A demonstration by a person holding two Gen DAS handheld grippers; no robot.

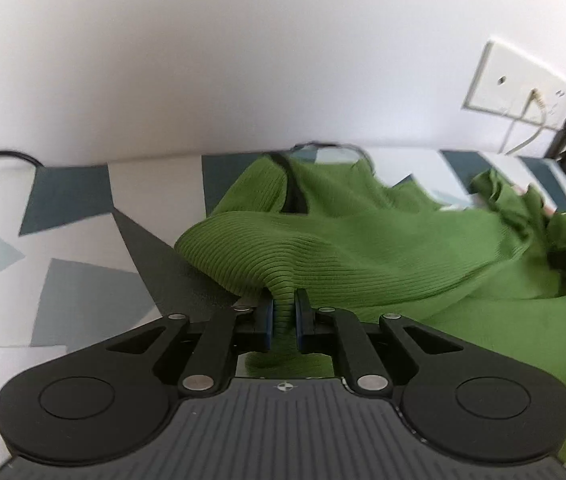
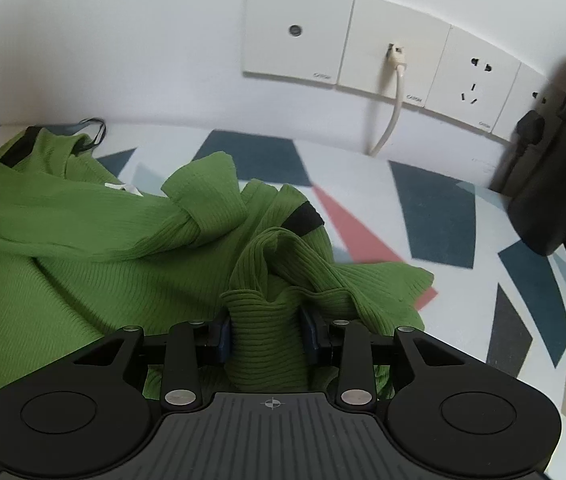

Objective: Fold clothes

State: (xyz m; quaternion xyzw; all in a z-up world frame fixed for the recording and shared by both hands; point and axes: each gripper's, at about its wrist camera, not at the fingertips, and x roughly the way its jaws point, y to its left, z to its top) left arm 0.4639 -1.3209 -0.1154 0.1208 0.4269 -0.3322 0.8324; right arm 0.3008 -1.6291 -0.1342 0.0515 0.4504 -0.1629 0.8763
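Knitwear is the job here: a green ribbed garment (image 1: 363, 248) lies rumpled across the patterned worktop (image 1: 79, 208), spread from the middle towards the wall. The left hand-held gripper (image 1: 283, 320) is pinched nearly closed on a thin fold of the knit, which rises between its blue pads (image 1: 267, 320). The right hand-held gripper (image 2: 269, 330) stands at a moderate width with a thicker bunch of the same garment (image 2: 83, 240) filling the gap between its pads (image 2: 223, 336), which appear to press on it. The step in hand looks like lifting and spreading the garment, and doing it well probably means drawing the two grips apart evenly so the ribbing pulls flat, without stretching the soft knit or letting the thick bunch slip from the right side. The tangled sleeve (image 2: 207, 208) near the middle likely needs shaking loose first. The worktop carries a cloth of white, dark blue, grey and pink angular shapes; behind it a white wall holds a row of socket plates (image 2: 387, 52) with a pale cable (image 2: 393, 108) plugged in, and a black object (image 2: 555, 168) stands at the right
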